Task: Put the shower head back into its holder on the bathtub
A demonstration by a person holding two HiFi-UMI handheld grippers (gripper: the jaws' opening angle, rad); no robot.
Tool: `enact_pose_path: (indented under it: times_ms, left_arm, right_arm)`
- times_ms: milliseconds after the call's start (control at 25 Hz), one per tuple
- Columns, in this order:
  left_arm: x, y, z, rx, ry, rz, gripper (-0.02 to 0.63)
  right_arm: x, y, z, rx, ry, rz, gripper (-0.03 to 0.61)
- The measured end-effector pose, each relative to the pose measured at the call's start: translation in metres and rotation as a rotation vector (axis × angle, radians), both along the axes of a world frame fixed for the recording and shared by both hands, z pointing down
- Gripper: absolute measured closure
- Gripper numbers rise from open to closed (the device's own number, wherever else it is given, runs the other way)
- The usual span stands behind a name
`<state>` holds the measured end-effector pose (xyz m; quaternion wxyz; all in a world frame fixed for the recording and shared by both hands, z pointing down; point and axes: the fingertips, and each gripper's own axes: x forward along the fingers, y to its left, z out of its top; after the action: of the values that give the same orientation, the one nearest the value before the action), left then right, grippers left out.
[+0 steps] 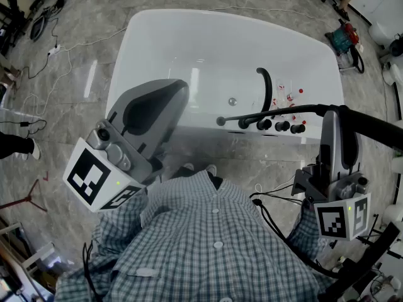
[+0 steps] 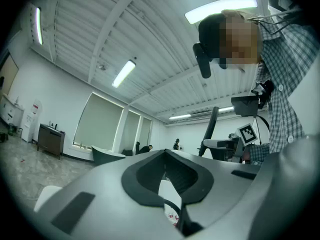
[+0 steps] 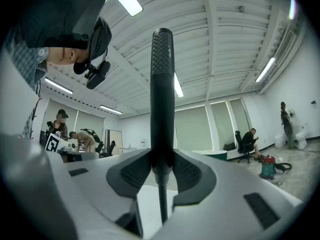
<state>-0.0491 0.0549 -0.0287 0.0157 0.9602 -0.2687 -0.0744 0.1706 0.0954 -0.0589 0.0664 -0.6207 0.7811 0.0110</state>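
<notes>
Gripping the black shower head [image 3: 162,84] low on its handle, the right gripper [image 3: 162,156] has both pads pressed against it. The wand reaches leftward just above the near rim of the white bathtub [image 1: 189,49] and over the row of black knobs [image 1: 277,126] — the curved black spout [image 1: 266,87] stands just beyond. The left gripper [image 1: 181,85] hangs over the tub's near-left edge, its jaws closed together with nothing between them.
</notes>
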Motion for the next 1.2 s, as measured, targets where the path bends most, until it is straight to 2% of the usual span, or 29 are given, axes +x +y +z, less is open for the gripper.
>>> enact_pose_path:
  times_ms: [1200]
  left_arm:
    - [-0.005,-0.005,0.006,-0.025,-0.004,-0.014,0.606]
  right_arm:
    - [0.0,-0.01,0.028,-0.086,-0.059,-0.019,0.446]
